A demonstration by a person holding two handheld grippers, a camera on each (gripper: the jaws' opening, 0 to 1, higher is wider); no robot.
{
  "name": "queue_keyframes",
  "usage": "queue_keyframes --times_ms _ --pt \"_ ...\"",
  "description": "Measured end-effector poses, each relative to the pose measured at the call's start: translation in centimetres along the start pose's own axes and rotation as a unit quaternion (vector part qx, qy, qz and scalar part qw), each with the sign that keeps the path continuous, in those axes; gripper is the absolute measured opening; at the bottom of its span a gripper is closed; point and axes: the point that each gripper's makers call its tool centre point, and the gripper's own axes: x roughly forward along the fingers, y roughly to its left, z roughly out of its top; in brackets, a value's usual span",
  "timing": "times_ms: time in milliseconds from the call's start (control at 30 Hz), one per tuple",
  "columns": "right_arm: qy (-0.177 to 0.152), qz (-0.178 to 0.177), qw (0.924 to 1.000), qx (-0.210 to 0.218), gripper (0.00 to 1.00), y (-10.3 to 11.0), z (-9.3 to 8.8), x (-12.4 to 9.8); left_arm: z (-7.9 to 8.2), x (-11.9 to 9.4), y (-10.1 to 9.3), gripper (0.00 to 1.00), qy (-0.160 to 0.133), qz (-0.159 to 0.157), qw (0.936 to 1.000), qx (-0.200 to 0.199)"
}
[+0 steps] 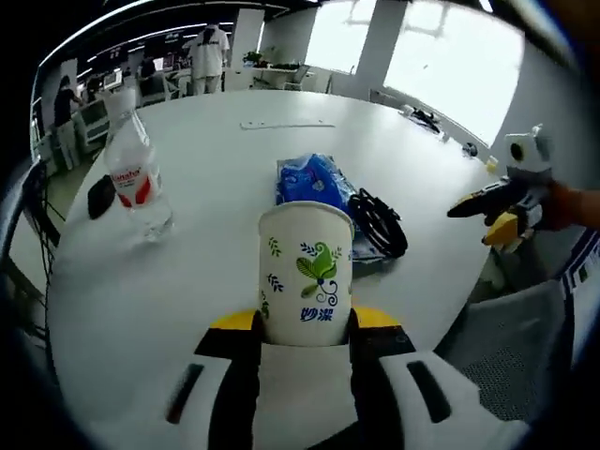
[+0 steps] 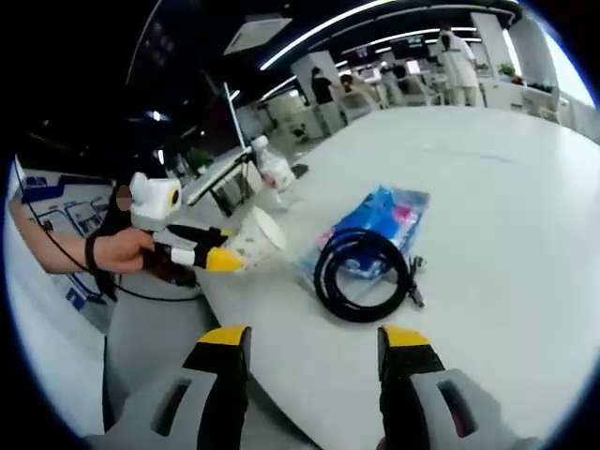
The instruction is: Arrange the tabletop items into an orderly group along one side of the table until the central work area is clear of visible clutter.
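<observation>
Paper cup (image 1: 306,272) clamped between left gripper (image 1: 305,328) jaws.

The left gripper view looks from low at the near edge of the round white table (image 1: 216,150) across its top toward bright windows and a far office area, with a paper cup (image 1: 306,272) very close between its own jaws. The right gripper view looks from off the table's edge, a little higher and farther back, facing across the same tabletop toward the office, rolled to one side. Both views take in the cup (image 2: 253,241), the coiled black cable (image 1: 379,221) (image 2: 364,274), the blue packet (image 1: 312,178) (image 2: 380,222) and the water bottle (image 1: 134,171) (image 2: 274,170), and each sees the other gripper (image 1: 495,211) (image 2: 192,247) from roughly opposite sides.
</observation>
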Motion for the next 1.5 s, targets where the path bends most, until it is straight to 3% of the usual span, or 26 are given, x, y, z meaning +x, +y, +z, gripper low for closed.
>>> queue_keyframes --times_ms 233,433,633,867,1100,1333,1500 --pt "-0.019 0.043 0.9989 0.003 0.49 2.5 2.0 1.7 0.4 0.0 -1.4 0.36 0.002 -0.019 0.9978 0.063" --pt "-0.024 0.071 0.9972 0.002 0.43 4.4 3.0 2.8 0.8 -0.3 -3.6 0.36 0.003 -0.045 0.9899 0.134" --pt "-0.023 0.094 0.9953 0.0 0.39 5.9 3.4 3.6 0.9 -0.3 -5.6 0.36 0.002 -0.075 0.9821 0.173" --pt "-0.036 0.116 0.9923 0.026 0.34 6.8 3.7 3.8 0.8 -0.5 -7.5 0.36 0.003 -0.1 0.9728 0.209" --pt "-0.037 0.131 0.9902 0.033 0.2 7.7 3.3 3.6 0.5 -0.6 -8.5 0.36 0.01 -0.114 0.961 0.252" --pt "-0.046 0.142 0.9875 0.049 0.04 8.3 3.3 3.4 0.5 -0.5 -9.1 0.36 0.012 -0.127 0.955 0.268" --pt "-0.047 0.153 0.9854 0.06 0.02 8.7 3.2 3.1 0.3 -0.5 -9.4 0.35 0.014 -0.134 0.9522 0.274"
